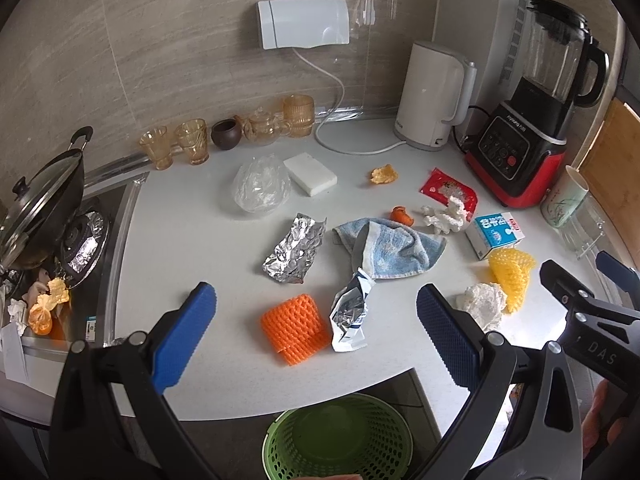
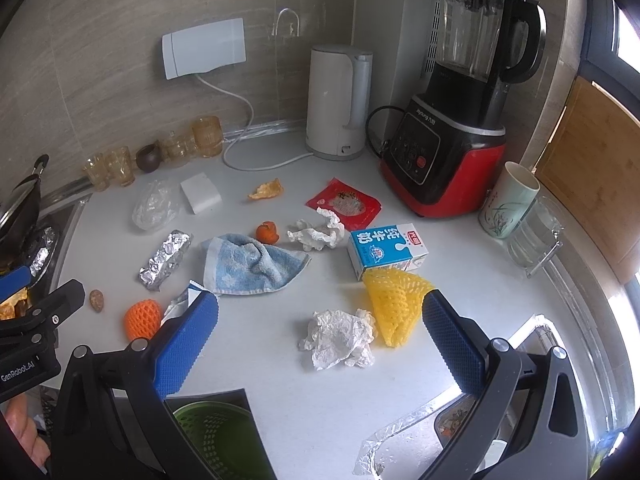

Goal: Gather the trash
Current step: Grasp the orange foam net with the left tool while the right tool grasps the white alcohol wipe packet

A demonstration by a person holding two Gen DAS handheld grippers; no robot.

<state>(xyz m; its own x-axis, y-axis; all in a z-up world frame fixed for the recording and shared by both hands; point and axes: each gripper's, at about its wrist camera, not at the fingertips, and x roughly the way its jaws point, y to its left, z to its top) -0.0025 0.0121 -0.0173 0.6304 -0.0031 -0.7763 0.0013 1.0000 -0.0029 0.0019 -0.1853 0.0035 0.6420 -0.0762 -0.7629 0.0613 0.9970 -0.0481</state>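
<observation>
Left wrist view: my left gripper point(image 1: 316, 332) and right gripper point(image 2: 320, 336) both gape empty above the tabletop's point(image 1: 208, 216) near edge; trash, including crumpled paper point(image 2: 340, 338), lies mid-tabletop, green basket point(image 1: 340, 440) below.

We see trash strewn over the white counter: a crumpled foil sheet point(image 1: 295, 249) left of the blue towel, an orange foam net point(image 1: 294, 328) touching a torn silver wrapper point(image 1: 349, 316), a crumpled paper ball point(image 2: 340, 338) against a yellow foam net point(image 2: 396, 304), and a milk carton point(image 2: 386, 249) lying on its side just behind. Below the counter edge stands our green basket point(image 1: 338, 438), upright.
</observation>
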